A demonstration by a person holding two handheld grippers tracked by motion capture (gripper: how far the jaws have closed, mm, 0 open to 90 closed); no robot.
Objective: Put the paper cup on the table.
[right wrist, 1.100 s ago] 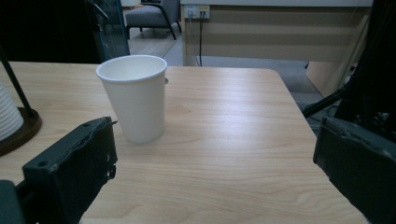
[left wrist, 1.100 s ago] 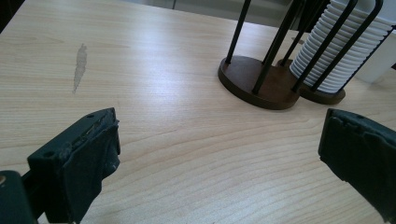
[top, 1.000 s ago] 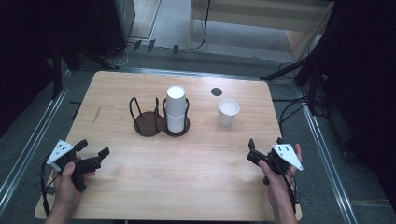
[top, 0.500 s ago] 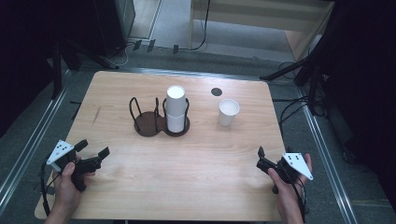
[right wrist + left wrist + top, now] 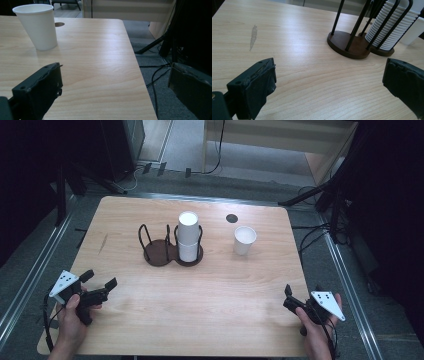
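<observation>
The wooden table (image 5: 200, 320) lay mostly bare, with a pale smear (image 5: 253, 37) on its left part and a small dark disc (image 5: 231, 218) set into it near the far edge. At the middle of the far half stood a dark two-ring wire holder (image 5: 172, 247); its right ring held a stack of white ribbed cups (image 5: 188, 237), and its left ring stood empty. Just to the right, apart from the holder, a single white paper cup (image 5: 244, 240) stood upright and open. Nothing stood between either gripper and these things; only bare tabletop lay in between.

The left gripper (image 5: 97, 286) was held over the near left corner, its jaws spread wide and holding nothing; the holder with the stack stood well ahead of it and to its right. The right gripper (image 5: 289, 296) hovered at the near right edge, jaws likewise spread and empty, with the single cup well ahead of it and to its left.

Compared with a second before, the right gripper had drawn back and outward, toward the table's near right edge. The left gripper, the holder and both cups had kept their places.
</observation>
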